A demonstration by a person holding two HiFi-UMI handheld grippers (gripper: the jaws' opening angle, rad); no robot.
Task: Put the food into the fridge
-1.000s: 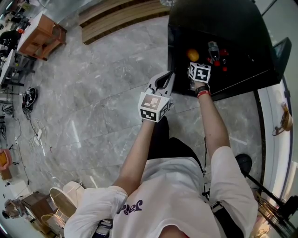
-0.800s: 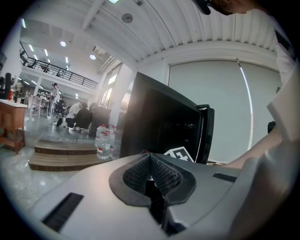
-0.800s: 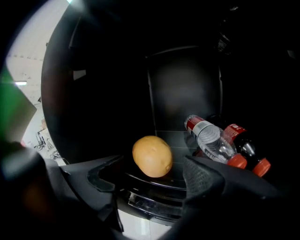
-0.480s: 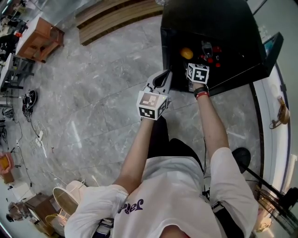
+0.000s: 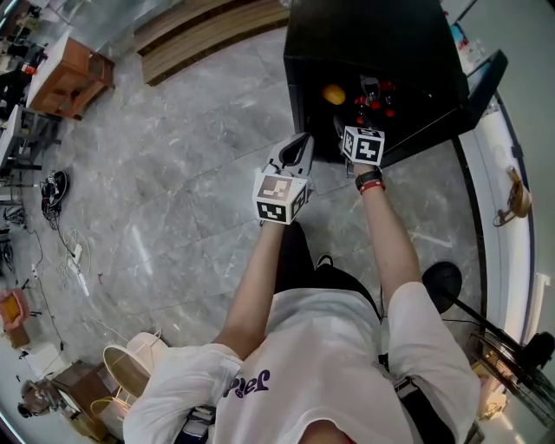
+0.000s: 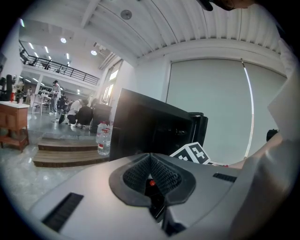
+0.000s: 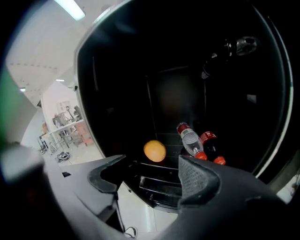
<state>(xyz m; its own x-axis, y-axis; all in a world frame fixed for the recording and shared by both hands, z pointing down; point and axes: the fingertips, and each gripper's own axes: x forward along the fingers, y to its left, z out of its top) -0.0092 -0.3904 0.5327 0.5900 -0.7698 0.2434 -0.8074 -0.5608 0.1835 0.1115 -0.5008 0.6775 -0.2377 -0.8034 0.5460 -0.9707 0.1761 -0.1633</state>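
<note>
A small black fridge [image 5: 381, 35] stands open on the floor ahead of me. On its shelf lie an orange [image 5: 334, 94] [image 7: 154, 151], a clear bottle [image 7: 190, 140] and a dark soda bottle [image 7: 211, 146], both with red caps. My right gripper [image 7: 152, 164] hovers just outside the fridge mouth, its marker cube [image 5: 364, 145] over the front edge; its jaws stand wide apart, are closing, and have nothing between them. My left gripper [image 5: 301, 143] [image 6: 151, 161] hangs left of the fridge, shut and empty.
The fridge door [image 5: 486, 78] swings out to the right. Wooden steps [image 5: 217, 26] run behind, with a water bottle [image 6: 103, 138] on them. A wooden desk [image 5: 69, 65] and cables [image 5: 56, 182] lie far left; a black round base [image 5: 442, 282] sits by my right side.
My right gripper has drawn back from the shelf toward me, out to the fridge's front edge. The left gripper has hardly moved.
</note>
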